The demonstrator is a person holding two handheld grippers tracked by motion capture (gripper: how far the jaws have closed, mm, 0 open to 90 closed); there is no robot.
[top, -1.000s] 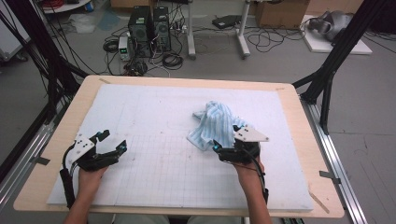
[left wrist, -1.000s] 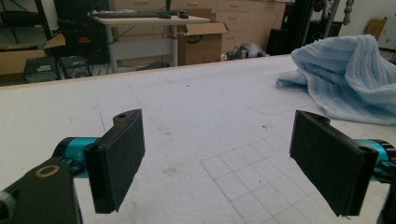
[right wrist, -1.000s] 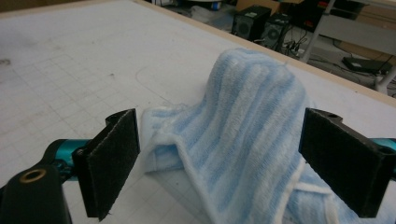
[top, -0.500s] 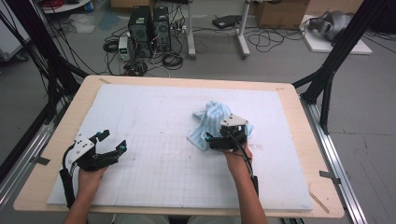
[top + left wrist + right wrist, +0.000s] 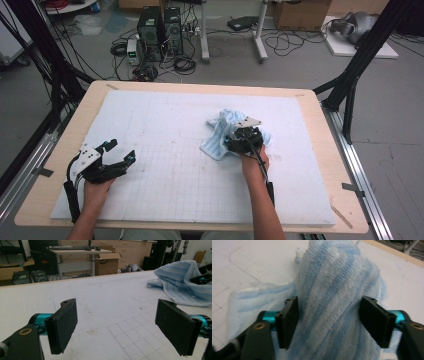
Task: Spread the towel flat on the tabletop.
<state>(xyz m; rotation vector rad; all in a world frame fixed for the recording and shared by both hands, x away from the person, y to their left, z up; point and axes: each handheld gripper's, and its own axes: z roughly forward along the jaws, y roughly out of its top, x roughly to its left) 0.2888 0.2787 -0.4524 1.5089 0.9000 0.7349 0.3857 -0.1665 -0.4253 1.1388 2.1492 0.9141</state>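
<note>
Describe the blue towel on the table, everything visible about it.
The towel is light blue with paler stripes, a ribbed terry-like cloth, crumpled into a heap on the white gridded mat, right of centre. One part lies flat toward the near left; the rest stands bunched up. A raised fold sits between the jaws of the right gripper, which have just been closing; the cloth meets both pads. The left gripper stays well away.

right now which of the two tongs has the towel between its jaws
The right tongs, jaws either side of the blue striped towel; the left tongs are open over bare mat.
</note>
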